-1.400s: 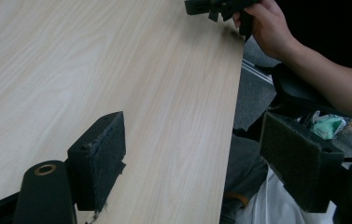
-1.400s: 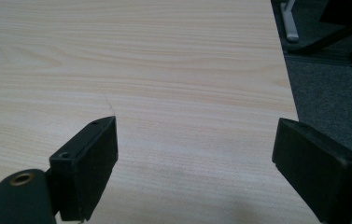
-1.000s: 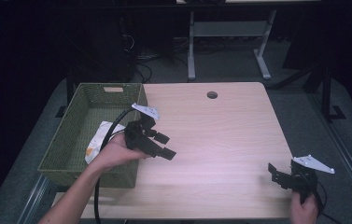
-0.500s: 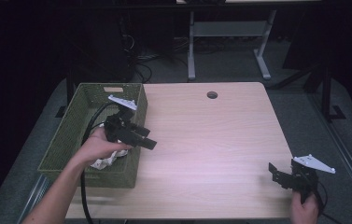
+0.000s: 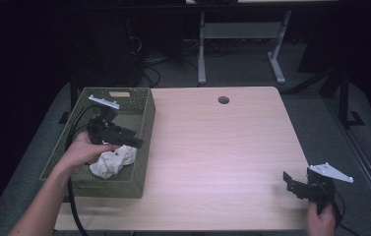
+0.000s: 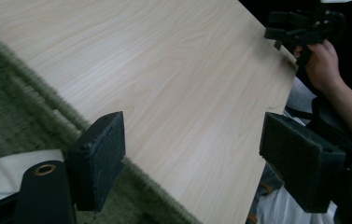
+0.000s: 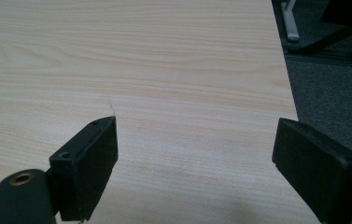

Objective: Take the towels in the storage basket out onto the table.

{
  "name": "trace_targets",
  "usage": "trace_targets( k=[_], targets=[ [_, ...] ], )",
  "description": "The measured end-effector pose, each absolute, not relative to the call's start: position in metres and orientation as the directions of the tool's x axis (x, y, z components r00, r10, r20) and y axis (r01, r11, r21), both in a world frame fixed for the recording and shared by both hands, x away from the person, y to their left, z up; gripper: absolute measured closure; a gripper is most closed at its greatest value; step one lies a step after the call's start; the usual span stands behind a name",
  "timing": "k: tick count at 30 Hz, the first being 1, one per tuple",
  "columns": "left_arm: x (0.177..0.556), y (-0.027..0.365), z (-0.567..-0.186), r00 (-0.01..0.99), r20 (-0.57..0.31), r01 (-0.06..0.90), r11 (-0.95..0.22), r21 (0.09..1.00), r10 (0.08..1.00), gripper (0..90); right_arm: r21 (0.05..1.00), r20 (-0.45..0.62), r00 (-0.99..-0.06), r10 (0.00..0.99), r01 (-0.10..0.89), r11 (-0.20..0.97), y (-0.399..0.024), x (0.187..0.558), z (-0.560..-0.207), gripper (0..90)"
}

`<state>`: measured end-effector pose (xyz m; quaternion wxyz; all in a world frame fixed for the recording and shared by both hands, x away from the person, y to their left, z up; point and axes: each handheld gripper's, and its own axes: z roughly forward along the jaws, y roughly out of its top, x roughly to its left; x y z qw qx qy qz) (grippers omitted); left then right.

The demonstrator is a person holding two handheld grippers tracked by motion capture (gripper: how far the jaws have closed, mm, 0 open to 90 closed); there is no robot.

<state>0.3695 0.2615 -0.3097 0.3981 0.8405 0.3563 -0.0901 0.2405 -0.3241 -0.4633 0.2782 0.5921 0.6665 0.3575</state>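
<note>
Left hand-held gripper hangs with jaws spread and empty over the basket rim; the white cloth lies inside, probably crumpled. Dropping blind could snag the weave; right hand-held gripper idles open at the bench corner

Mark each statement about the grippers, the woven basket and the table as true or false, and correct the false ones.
1. The white cloth lies inside the green woven basket. True.
2. The left gripper is shut on the cloth. False: its jaws stand wide apart with nothing between them, above the basket's rim.
3. The right gripper is near the table's front right corner. True.
4. The right gripper is shut. False: the right gripper view shows its jaws apart over bare wood.
5. The basket sits at the table's right side. False: it sits at the left edge.
</note>
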Motion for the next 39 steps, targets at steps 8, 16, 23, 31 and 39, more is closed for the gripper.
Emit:
trace_targets(
  k=[8,16,23,31,39],
  targets=[
    [0.376,0.291,-0.320,0.660,-0.428,0.726,-0.377,0.576,0.617,21.9,0.805,0.048,-0.153,0.987,0.591,0.052,-0.324,0.240,-0.464,13.9],
    [0.383,0.309,-0.334,0.590,-0.400,0.774,-0.352,0.525,0.701,21.9,0.804,0.049,-0.153,0.987,0.592,0.052,-0.324,0.240,-0.464,13.9],
    [0.389,0.320,-0.350,0.522,-0.345,0.819,-0.345,0.460,0.780,21.9,0.805,0.054,-0.152,0.987,0.592,0.047,-0.324,0.241,-0.464,13.8],
    [0.393,0.320,-0.364,0.467,-0.269,0.857,-0.356,0.372,0.842,22.8,0.805,0.057,-0.148,0.987,0.592,0.042,-0.325,0.241,-0.464,13.9],
    [0.402,0.317,-0.385,0.403,-0.194,0.900,-0.349,0.260,0.895,22.9,0.804,0.056,-0.149,0.987,0.593,0.044,-0.325,0.241,-0.464,13.9]
  ],
)
